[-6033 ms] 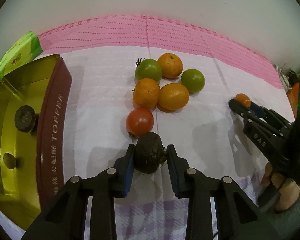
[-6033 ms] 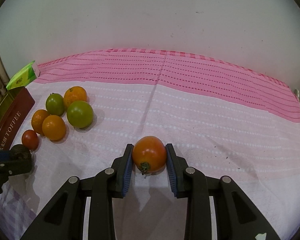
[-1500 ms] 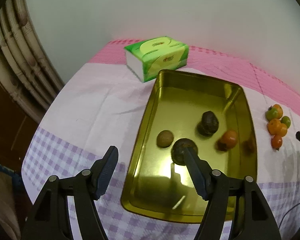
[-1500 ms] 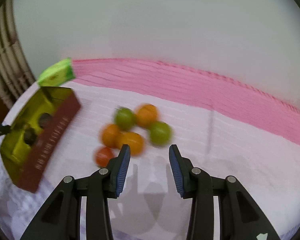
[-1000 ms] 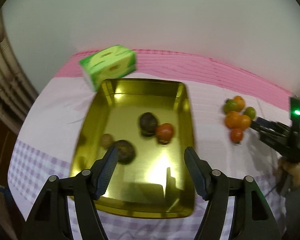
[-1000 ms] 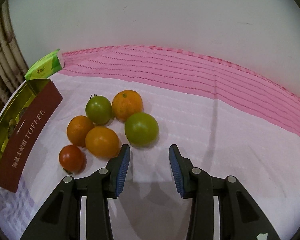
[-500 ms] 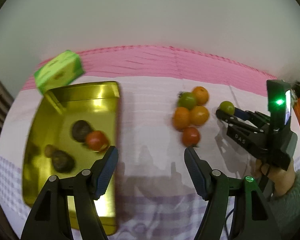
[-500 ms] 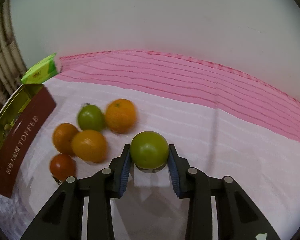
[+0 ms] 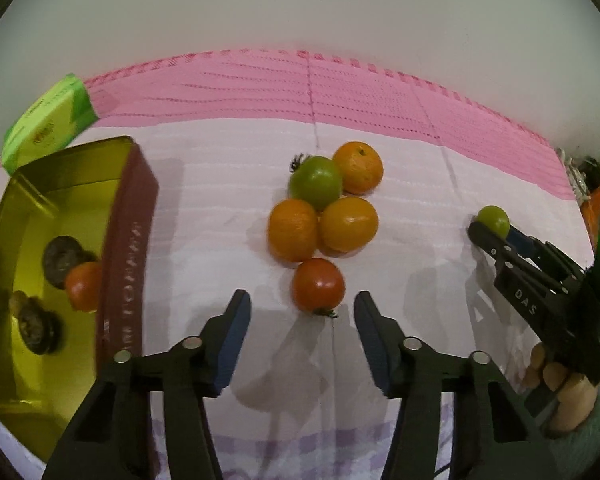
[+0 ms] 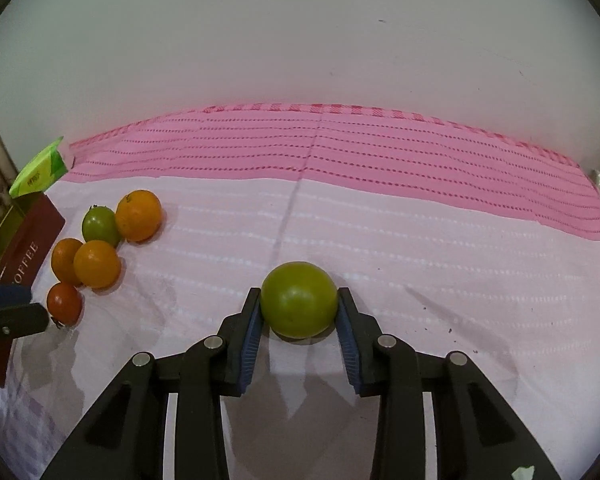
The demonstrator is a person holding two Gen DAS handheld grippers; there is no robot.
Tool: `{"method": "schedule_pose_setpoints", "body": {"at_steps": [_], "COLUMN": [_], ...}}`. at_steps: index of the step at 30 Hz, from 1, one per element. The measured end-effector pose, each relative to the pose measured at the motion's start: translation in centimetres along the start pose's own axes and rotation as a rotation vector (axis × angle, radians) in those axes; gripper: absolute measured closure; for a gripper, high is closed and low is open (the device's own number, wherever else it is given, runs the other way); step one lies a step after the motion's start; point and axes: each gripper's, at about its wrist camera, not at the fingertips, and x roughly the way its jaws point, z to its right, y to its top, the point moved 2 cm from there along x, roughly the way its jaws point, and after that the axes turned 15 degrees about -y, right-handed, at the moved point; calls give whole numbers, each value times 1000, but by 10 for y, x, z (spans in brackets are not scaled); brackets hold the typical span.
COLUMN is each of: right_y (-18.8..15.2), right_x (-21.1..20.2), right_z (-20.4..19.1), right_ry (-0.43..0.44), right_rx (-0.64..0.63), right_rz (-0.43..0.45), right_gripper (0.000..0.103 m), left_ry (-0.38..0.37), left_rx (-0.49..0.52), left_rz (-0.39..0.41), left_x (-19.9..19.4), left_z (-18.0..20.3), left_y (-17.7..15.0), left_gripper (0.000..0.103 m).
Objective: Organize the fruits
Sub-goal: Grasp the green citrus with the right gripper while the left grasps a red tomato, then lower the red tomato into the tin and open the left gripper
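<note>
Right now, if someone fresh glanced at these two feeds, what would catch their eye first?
Probably the green tomato clamped in the right gripper, lifted away from the pile. Next, the left gripper, its jaws just closing in, lined up on the red tomato at the near end of the fruit cluster. Left of that sits the gold tin holding dark fruits and another tomato.

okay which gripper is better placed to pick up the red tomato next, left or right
Left. The left hand-held gripper is open, its jaws just narrowed, with the red tomato straight ahead of its gap. The right hand-held gripper is already shut on a green tomato, off to the side.
</note>
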Motion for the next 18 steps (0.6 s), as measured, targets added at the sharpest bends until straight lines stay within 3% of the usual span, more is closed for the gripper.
{"method": "schedule_pose_setpoints", "body": {"at_steps": [5, 7, 18], "right_y": [0, 0, 0], "right_x": [0, 0, -1], "right_z": [1, 0, 2], "right_ry": [17, 18, 15], "right_rx": [14, 14, 11], "right_rz": [-2, -2, -1], "right_gripper": [68, 68, 67], "left_ry": [9, 7, 33], "left_rx": [-6, -8, 45], "left_rz": [-28, -31, -13], "left_x": [19, 23, -7], "left_z": [1, 2, 2], "left_y": [7, 8, -2], "left_gripper": [62, 71, 72]}}
